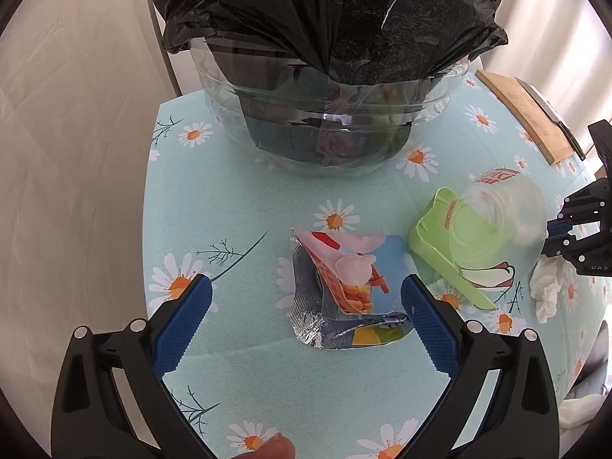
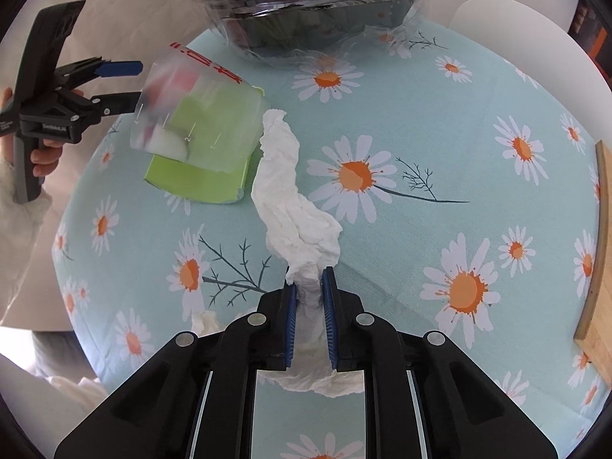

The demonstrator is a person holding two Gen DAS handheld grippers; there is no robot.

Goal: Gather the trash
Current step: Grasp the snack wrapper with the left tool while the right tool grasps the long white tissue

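A clear bin lined with a black bag [image 1: 325, 61] stands at the far side of the daisy tablecloth [image 1: 237, 206]; it also shows in the right wrist view [image 2: 317, 11]. My left gripper [image 1: 306, 306] is open, low over the cloth, its blue pads either side of a torn foil snack wrapper [image 1: 340, 287]. My right gripper [image 2: 309, 302] is shut on a crumpled white tissue [image 2: 294, 206] that trails forward on the cloth; the tissue also shows at the right in the left wrist view [image 1: 549, 290]. A clear plastic cup [image 2: 191, 114] lies on its side over a green carton [image 2: 199, 179].
The cup [image 1: 497, 225] and green carton [image 1: 440, 244] lie right of the wrapper. A wooden board [image 1: 528, 114] lies at the table's right side, and shows in the right wrist view [image 2: 600, 252]. The table edge drops off on the left.
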